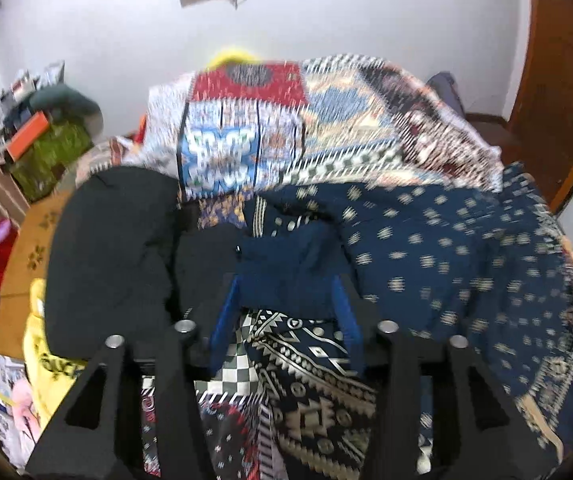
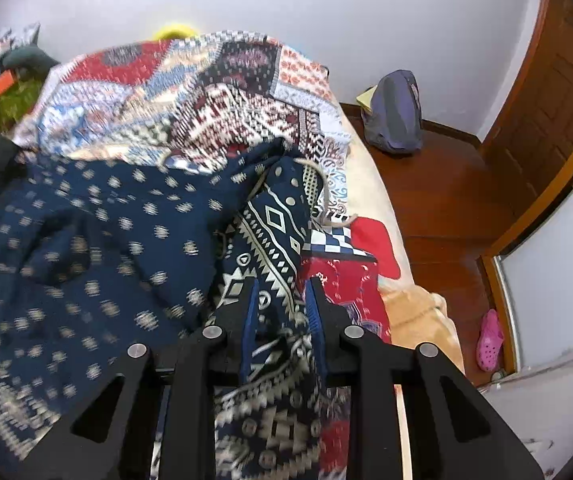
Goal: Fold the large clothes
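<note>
Presently the navy patterned garment [image 1: 426, 240] lies heaped on the bed, just before the patchwork quilt [image 1: 286, 120]. Left hand-held gripper [image 1: 286, 304] gapes, gripping nothing; right hand-held gripper [image 2: 280, 300] stands narrow astride a fold, pads apparently clear, probably releasing.

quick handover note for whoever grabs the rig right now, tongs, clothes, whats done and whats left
Left tongs: open, over the navy dotted garment, nothing pinched.
Right tongs: part open, the navy geometric-print cloth runs between the fingers; grip looks slack.
Clothes: both navy pieces lie rumpled on the bed, patchwork blanket heaped behind, black garment at the left.
Done: no neat fold visible.
Left: spread one garment flat, fold it, then the others.
</note>
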Demonstrator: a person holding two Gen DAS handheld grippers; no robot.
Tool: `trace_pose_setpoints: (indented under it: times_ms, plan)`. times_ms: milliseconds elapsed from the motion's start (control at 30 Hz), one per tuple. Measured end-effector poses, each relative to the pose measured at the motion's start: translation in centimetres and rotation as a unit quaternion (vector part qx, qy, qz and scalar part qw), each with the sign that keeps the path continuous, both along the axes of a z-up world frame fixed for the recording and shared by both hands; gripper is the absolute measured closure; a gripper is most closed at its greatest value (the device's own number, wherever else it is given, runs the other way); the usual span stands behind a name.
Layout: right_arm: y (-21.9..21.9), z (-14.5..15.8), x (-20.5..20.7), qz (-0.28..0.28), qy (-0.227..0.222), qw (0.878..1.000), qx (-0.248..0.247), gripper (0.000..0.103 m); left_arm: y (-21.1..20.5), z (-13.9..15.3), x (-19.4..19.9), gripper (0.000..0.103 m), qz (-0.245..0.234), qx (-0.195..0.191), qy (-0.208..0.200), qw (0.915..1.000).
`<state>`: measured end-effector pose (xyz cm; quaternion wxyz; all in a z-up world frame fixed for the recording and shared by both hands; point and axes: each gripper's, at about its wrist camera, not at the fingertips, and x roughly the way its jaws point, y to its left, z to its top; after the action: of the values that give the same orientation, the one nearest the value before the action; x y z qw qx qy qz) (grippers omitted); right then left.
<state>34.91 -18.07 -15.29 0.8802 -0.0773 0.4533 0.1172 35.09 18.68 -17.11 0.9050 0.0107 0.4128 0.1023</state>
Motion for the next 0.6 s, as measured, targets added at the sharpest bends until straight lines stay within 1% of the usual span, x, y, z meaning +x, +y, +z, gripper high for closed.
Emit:
trace_pose_setpoints:
  times_ms: [67,133,233,300,333,367,433,467,500,567,600]
  plan:
    - [-0.6,1.7,-1.5,-0.005,-0.018,1.000,0.012,0.062,-0.7,1.7,-1.5,0.053,-0.009,-0.004,-0.015,0.9998]
    - [-1.0,3.6,-3.3,-0.005,-0.043,0.999,0.011,0.058,-1.4,3.4,-3.2,0.050,-0.018,-0.007,-0.028,0.9994]
    - [-1.7,5.5,-5.6,0.006,-0.063,0.998,0.008,0.054,-2.5,5.7,-6.1,0.042,-0.033,0.000,-0.049,0.9982]
    - [-2.3,6.8,-7.5,0.017,-0.071,0.997,0.010,0.047,-3.3,6.8,-8.0,0.038,-0.044,0.005,-0.060,0.9972]
    - [-2.5,7.1,-8.2,0.020,-0.075,0.997,0.011,0.041,-3.7,7.3,-9.2,0.037,-0.052,0.005,-0.062,0.9967]
    - [-2.6,7.3,-8.8,0.023,-0.079,0.997,0.012,0.038,-4.0,7.5,-10.0,0.037,-0.056,0.004,-0.062,0.9965]
    - [-3.1,7.6,-10.4,0.032,-0.080,0.996,0.016,0.038,-4.2,7.5,-11.6,0.027,-0.061,-0.004,-0.052,0.9968]
    - [-3.3,7.7,-11.2,0.040,-0.075,0.996,0.019,0.038,-4.3,7.2,-12.3,0.016,-0.059,-0.011,-0.042,0.9973]
    - [-3.4,7.5,-11.7,0.045,-0.070,0.996,0.022,0.038,-4.2,7.0,-12.8,0.013,-0.057,-0.018,-0.036,0.9975]
    - [-3.7,7.0,-12.7,0.052,-0.057,0.997,0.026,0.038,-4.0,6.0,-14.2,0.013,-0.057,-0.043,-0.026,0.9971]
    - [-3.8,6.6,-13.2,0.058,-0.044,0.997,0.026,0.038,-3.9,5.4,-14.6,0.013,-0.057,-0.050,-0.017,0.9970]
